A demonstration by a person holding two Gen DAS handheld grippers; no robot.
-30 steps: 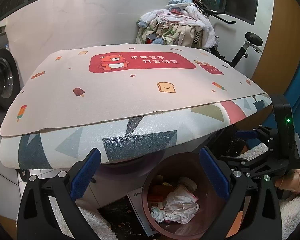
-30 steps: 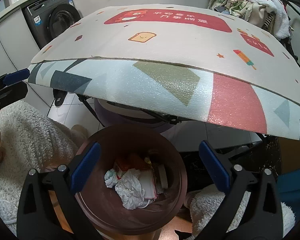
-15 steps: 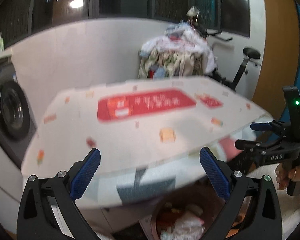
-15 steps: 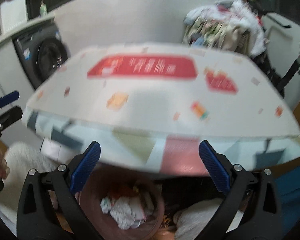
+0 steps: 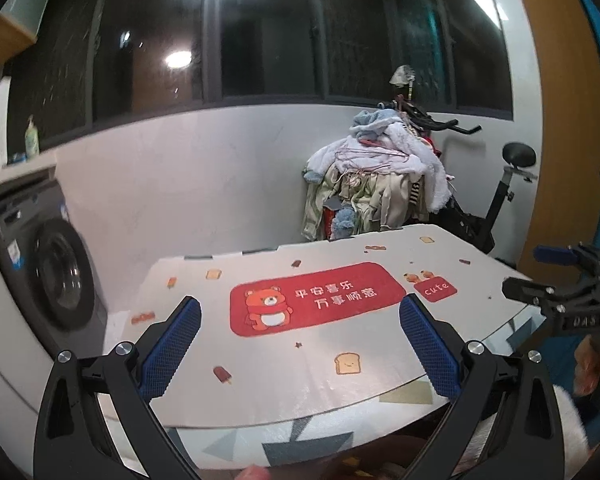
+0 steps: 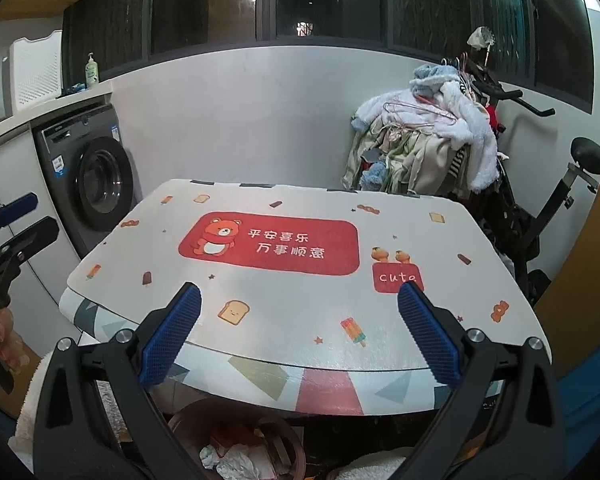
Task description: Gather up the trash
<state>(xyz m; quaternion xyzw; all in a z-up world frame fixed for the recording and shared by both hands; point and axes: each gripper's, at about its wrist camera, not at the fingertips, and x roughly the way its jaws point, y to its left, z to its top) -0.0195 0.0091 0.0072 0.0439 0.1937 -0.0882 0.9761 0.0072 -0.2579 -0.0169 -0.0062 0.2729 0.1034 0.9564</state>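
A brown trash bin (image 6: 188, 420) stands on the floor under the table's near edge, with crumpled white paper (image 6: 236, 465) and other trash inside. My left gripper (image 5: 300, 350) is open and empty, raised above the near edge of the table mat (image 5: 300, 364). My right gripper (image 6: 298, 336) is open and empty, also raised over the mat (image 6: 300, 292), with the bin below it. The right gripper shows at the right edge of the left wrist view (image 5: 540, 276); the left gripper shows at the left edge of the right wrist view (image 6: 12, 220). No trash shows on the mat.
The table carries a patterned mat with a red bear panel (image 6: 268, 246). A washing machine (image 6: 96, 184) stands to the left. A pile of clothes (image 6: 428, 148) on an exercise bike (image 6: 560, 196) stands at the back right. A bottle (image 6: 92, 72) sits on the counter.
Both grippers have risen from just over the trash bin to above table height. The views now look across the table top; the bin has dropped to the bottom edge.
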